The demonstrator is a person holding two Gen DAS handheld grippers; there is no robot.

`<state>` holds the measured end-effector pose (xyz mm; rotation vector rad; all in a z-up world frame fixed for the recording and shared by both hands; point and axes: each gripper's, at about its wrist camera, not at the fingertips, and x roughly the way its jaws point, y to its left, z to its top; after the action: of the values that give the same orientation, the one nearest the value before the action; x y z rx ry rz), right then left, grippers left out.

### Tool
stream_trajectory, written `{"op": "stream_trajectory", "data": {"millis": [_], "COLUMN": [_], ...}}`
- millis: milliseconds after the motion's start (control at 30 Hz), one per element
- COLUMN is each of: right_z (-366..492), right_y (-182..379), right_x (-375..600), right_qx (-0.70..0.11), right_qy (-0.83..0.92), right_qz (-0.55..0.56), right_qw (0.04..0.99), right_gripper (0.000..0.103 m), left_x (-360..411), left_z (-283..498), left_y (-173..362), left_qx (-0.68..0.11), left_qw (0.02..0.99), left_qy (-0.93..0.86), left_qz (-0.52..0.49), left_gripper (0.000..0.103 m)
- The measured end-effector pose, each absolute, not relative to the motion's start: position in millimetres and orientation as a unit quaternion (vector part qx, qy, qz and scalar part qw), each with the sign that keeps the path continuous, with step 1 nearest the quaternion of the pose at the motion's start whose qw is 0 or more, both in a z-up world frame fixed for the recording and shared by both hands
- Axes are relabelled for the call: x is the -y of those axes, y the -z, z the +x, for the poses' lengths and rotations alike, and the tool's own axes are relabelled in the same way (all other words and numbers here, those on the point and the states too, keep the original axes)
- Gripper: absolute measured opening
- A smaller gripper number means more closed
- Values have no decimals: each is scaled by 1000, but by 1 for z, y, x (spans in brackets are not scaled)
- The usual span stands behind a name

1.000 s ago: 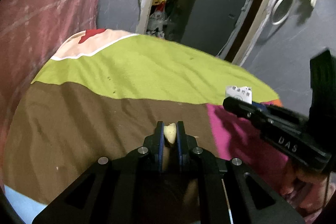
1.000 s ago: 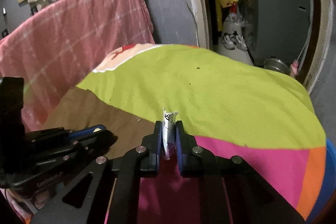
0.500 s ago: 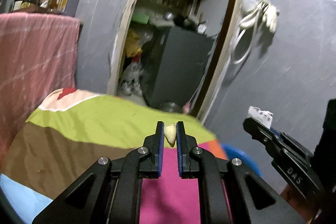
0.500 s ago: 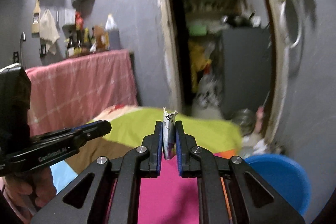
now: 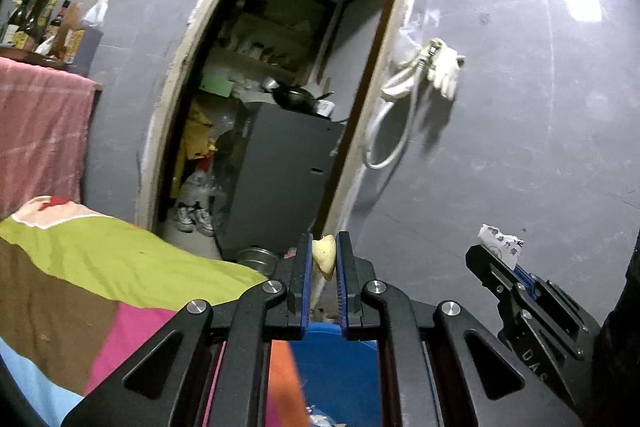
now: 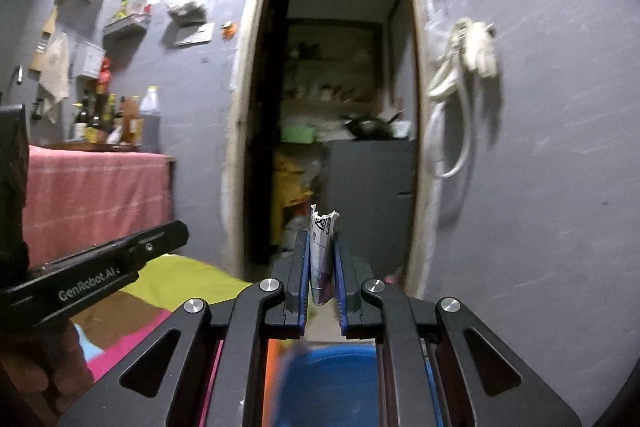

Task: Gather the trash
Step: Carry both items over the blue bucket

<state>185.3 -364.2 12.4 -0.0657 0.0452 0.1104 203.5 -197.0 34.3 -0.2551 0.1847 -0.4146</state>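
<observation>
My left gripper [image 5: 324,259] is shut on a small pale yellow scrap [image 5: 323,255] pinched between its blue pads. My right gripper [image 6: 322,259] is shut on a torn white and purple paper wrapper [image 6: 321,255] that sticks up past its tips. In the left wrist view the right gripper [image 5: 496,251] shows at the right edge with the wrapper [image 5: 500,241] at its tip. In the right wrist view the left gripper's black body [image 6: 96,275] crosses the left side. A blue bin [image 6: 332,383] lies just below both grippers, its rim [image 5: 340,359] seen behind the fingers.
A bed with a green, brown and pink cover [image 5: 100,275] lies at the left. Ahead is an open doorway [image 6: 336,107] with a dark cabinet [image 5: 280,179] inside. A white hose [image 5: 404,99] hangs on the grey wall. A pink cloth [image 6: 92,203] covers a table with bottles.
Both grippers lifted off the bed and swung right toward the doorway wall. The blue bin has come into view beneath them. Each still holds its piece of trash.
</observation>
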Motion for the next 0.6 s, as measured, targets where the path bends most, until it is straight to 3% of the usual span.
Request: {"op": "stream_trajectory", "data": {"millis": [600], "right_z": [199], "right_y": [63], "right_x": [437], "right_qx": [-38], "right_qy": [12], "right_qz": [-10], "right_qw": [999], "right_gripper": [9], "left_x": [271], "left_z": [249], "left_y": [36], "left_qx": [-166], "left_qw": [961], "left_qy": [205], "left_qz": [-79], "left_gripper": [8]}}
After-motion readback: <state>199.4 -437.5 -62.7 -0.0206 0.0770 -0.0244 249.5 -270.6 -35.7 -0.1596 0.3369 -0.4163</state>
